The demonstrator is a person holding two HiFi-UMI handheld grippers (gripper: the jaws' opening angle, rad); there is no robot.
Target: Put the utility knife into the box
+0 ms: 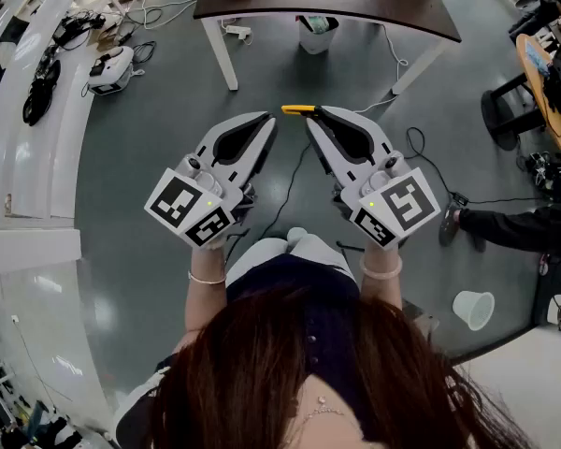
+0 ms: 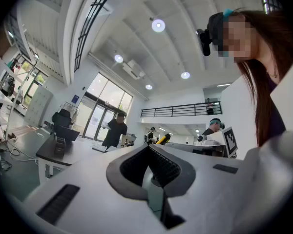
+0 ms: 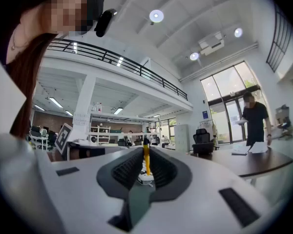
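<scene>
- Two grippers are held side by side in front of the person, in the air above a grey floor, with their tips angled toward each other.
- On the right gripper, the jaws are closed on the utility knife. Its yellow body sticks out past the jaw tips toward the other gripper.
- In the right gripper view the knife shows as a thin yellow strip standing upright between the ribbed black pads, clamped from both sides.
- On the left gripper, the jaws are pressed together with nothing between them. In the left gripper view the ribbed pads meet at the tip, and the yellow end of the knife shows just beyond it, a little to the right.
- The knife rests on no surface. Its free end lies just beside the left gripper's tip, and I cannot tell whether the two touch.
- A dark desk with white legs stands farther ahead, and a white bin sits under it.
- A black cable runs across the floor below the grippers.
- A white cup is on the floor to the person's right, and near it is a dark-trousered leg of someone at the picture's edge.
- In the right gripper view another person in a dark shirt stands behind the desk.
</scene>
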